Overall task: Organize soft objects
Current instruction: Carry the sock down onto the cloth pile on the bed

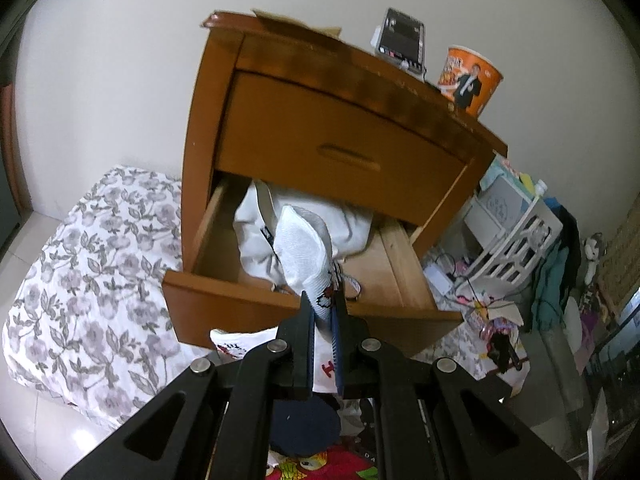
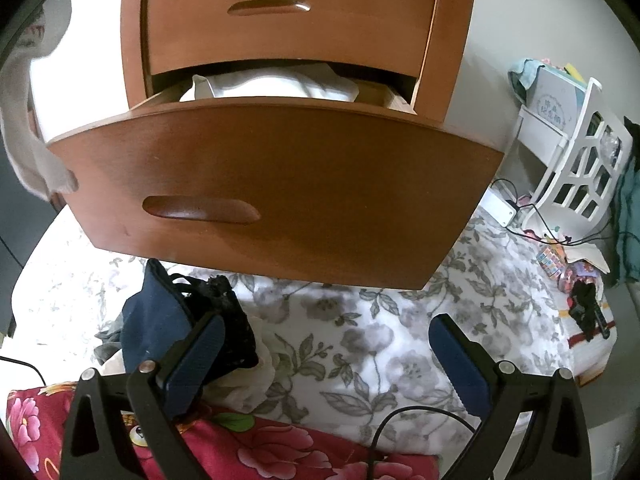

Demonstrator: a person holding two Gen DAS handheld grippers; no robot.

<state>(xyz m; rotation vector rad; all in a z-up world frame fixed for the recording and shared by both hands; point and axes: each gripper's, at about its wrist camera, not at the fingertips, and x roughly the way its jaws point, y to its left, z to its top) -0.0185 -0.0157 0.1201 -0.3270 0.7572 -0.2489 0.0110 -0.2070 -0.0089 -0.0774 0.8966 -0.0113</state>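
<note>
Blue pads of our left gripper [image 1: 323, 306] pinch a white sock [image 1: 306, 248] above the open lower drawer [image 1: 224, 300], over folded white clothes [image 1: 352, 226]; stowing step, next we likely lower and let go; right gripper [image 2: 326, 354] spread wide, empty, near dark garments [image 2: 160, 320] on the floral bedding [image 2: 360, 340].

The right tongs [image 2: 326, 354] stand wide apart with nothing between their blue pads, above a grey-flowered white bedsheet [image 2: 360, 344]. By the left pad lies a dark navy cloth [image 2: 156, 320] with a black lacy garment [image 2: 232, 328]. Ahead, the orange-brown wooden nightstand's lower drawer [image 2: 280, 192] is pulled out, with white folded fabric [image 2: 272, 86] inside. A red floral cushion [image 2: 248, 448] lies below.
</note>
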